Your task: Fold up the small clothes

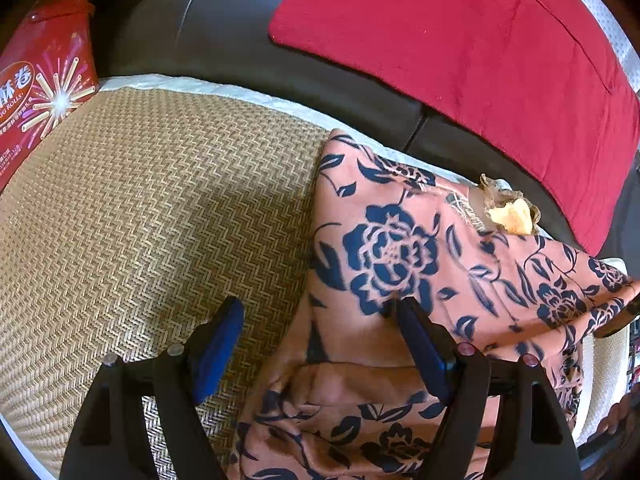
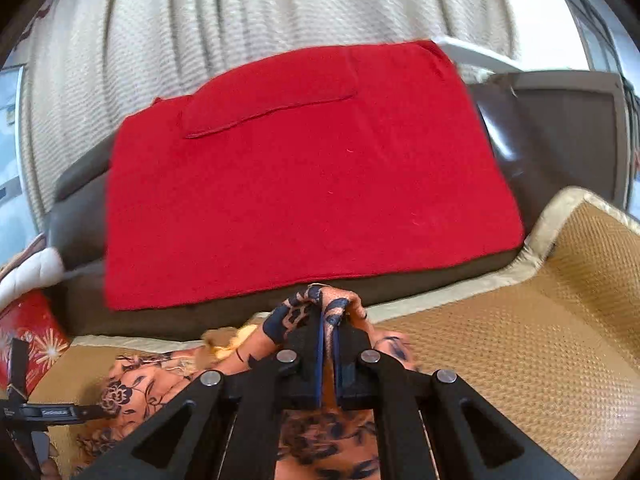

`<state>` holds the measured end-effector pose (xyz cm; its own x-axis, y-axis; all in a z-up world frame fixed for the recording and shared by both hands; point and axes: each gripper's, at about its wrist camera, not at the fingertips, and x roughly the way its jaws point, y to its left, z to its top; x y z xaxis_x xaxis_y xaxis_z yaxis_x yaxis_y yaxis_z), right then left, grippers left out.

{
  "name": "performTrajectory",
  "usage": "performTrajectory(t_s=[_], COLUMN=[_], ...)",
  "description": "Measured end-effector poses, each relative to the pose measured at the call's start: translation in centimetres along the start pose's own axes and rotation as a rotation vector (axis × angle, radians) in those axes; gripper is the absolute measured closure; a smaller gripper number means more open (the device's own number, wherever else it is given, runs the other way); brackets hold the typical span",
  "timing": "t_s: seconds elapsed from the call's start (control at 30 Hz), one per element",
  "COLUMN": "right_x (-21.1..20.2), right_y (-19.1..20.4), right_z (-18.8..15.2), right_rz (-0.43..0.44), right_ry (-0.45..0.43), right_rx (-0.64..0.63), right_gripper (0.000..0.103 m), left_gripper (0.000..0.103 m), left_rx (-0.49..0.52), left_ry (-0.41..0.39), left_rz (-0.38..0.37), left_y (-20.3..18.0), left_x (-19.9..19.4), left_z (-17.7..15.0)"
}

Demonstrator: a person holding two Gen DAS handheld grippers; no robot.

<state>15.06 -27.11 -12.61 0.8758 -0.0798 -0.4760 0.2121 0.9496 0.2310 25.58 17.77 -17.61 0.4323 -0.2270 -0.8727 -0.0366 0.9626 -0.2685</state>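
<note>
Pinching a fold of the pink flowered cloth [image 2: 332, 308] with the right gripper [image 2: 329, 320], blue pads pressed tight on it, edge sticking up past the tips. Hanging over the woven mat [image 1: 152, 200] with the left gripper [image 1: 320, 312], fingers spread wide, one blue pad over the mat, the other over the cloth, gripping nothing. Lying crumpled on the mat, partly lifted. Resting behind on the dark sofa [image 1: 208, 32]: a red cloth [image 2: 304, 184], flat. Standing at the far left corner: a red snack box [image 1: 44, 80].
</note>
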Motion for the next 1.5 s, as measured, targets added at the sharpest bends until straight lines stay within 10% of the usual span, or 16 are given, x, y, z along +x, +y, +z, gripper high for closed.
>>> performTrajectory(t_s=[0.23, 0.33, 0.4, 0.8, 0.97, 1.17, 1.23, 1.33, 1.5], right_x=[3.6, 2.4, 1.7, 9.3, 12.1, 13.5, 13.3, 12.4, 5.1], right_y=[-7.0, -10.5, -12.6, -10.6, -8.3, -7.4, -6.8, -4.2, -1.5], right_z=[-0.4, 0.1, 0.5, -5.3, -6.9, -7.5, -7.2, -5.7, -0.6], right_rz=[0.150, 0.131, 0.220, 0.658, 0.513, 0.352, 0.324, 0.284, 0.413], right_ry=[0.373, 0.321, 0.271, 0.561, 0.580, 0.367, 0.351, 0.270, -0.111], right_rx=[0.089, 0.166, 0.332, 0.858, 0.901, 0.877, 0.809, 0.657, 0.365], right_gripper=[0.090, 0.068, 0.015, 0.028, 0.027, 0.033, 0.078, 0.084, 0.087], left_gripper=[0.023, 0.023, 0.023, 0.023, 0.023, 0.023, 0.023, 0.023, 0.023], left_rx=[0.004, 0.000, -0.007, 0.025, 0.028, 0.034, 0.025, 0.011, 0.004], left_ry=[0.007, 0.009, 0.009, 0.004, 0.011, 0.024, 0.025, 0.026, 0.016], left_rz=[0.010, 0.024, 0.026, 0.026, 0.028, 0.021, 0.015, 0.005, -0.006], left_y=[0.3, 0.0, 0.1, -1.6, -1.4, -1.4, -1.3, -0.7, 0.0], left_x=[0.0, 0.4, 0.6, 1.2, 1.3, 1.7, 1.7, 1.5, 0.9], left_z=[-0.3, -0.2, -0.1, -0.4, -0.4, -0.9, -0.9, -0.7, -0.4])
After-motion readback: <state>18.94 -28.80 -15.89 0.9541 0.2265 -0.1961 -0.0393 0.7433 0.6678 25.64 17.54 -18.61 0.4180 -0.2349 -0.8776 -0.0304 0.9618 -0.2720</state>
